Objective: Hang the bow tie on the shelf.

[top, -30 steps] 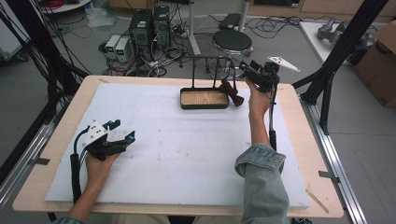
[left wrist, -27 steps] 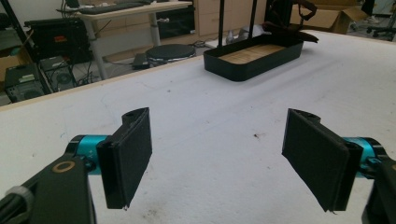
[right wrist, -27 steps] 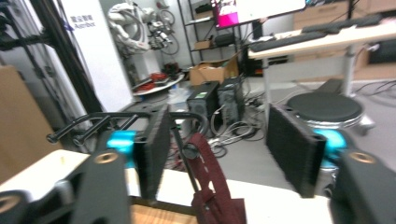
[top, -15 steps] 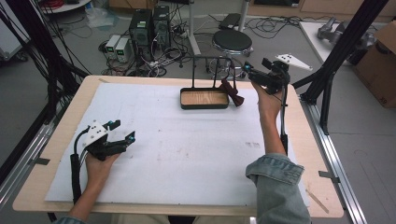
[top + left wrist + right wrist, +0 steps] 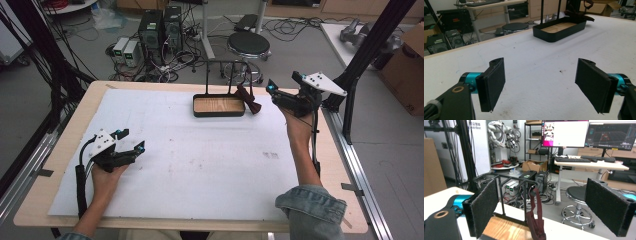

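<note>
Nearest the person, the left tongs [image 5: 131,146] rest low over the white sheet [image 5: 200,160] that covers the counter [image 5: 60,150], jaws spread wide with nothing between them; in the left gripper view the pads [image 5: 491,83] frame only bare sheet, and the tray [image 5: 560,30] sits well apart, farther along the counter.

Farther out, the right tongs [image 5: 274,93] are lifted above the counter's far right part, jaws also spread wide and empty. They point at the dark red strap [image 5: 248,99], which hangs from the black rack [image 5: 225,64] rising over the tray [image 5: 220,106], with its lower end draped over the tray's right wall. In the right gripper view the strap [image 5: 535,220] hangs between the two pads but lies beyond them, not yet within reach.

The work looks to be taking the strap off the rack, or settling it into the tray. The risks, as I judge them: the strap is limp and narrow, so the jaws may close on one fold and let the rest slip; a sideways pull could snag it on the bar and drag or tip the light tray, as the left tongs are too far off to steady it.
</note>
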The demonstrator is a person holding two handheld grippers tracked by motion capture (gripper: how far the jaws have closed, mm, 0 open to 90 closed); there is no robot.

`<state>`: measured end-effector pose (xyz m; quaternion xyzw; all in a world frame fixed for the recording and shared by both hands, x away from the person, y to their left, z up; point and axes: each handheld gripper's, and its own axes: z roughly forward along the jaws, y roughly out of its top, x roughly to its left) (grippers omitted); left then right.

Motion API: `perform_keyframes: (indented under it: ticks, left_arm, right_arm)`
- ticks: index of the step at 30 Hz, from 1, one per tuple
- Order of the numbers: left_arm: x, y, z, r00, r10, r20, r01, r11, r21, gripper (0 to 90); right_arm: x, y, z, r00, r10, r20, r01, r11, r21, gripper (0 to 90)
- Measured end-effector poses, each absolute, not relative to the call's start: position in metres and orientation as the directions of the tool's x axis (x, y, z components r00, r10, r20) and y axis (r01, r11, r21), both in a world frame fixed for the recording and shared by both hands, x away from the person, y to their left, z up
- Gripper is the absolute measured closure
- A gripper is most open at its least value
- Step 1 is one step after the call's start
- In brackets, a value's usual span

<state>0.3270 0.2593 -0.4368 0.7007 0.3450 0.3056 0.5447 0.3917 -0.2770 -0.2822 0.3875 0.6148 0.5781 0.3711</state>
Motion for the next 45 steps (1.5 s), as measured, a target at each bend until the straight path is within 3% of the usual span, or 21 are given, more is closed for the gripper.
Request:
perform_keyframes:
  ticks: [9,23,27,36,45]
  left_arm:
    - [0.327,0.259,-0.437,0.572,0.818,0.057,0.148,-0.171,0.974,23.8]
    - [0.327,0.258,-0.437,0.568,0.821,0.060,0.150,-0.175,0.973,23.8]
    - [0.328,0.258,-0.437,0.566,0.822,0.059,0.150,-0.173,0.973,23.7]
    - [0.327,0.258,-0.436,0.535,0.842,0.071,0.155,-0.180,0.971,19.5]
    - [0.323,0.258,-0.433,0.494,0.861,0.122,0.123,-0.209,0.970,19.4]
  right_arm:
    - [0.353,-0.284,-0.316,-0.447,0.894,0.006,0.041,0.014,0.999,11.3]
    - [0.305,-0.291,-0.364,-0.410,0.912,-0.022,-0.029,0.011,1.000,11.2]
    - [0.297,-0.291,-0.377,-0.422,0.906,0.008,-0.011,-0.014,1.000,11.2]
    - [0.281,-0.279,-0.417,-0.423,0.904,-0.059,0.036,0.082,0.996,11.2]
    - [0.286,-0.273,-0.426,-0.438,0.896,-0.069,0.119,0.134,0.984,11.2]
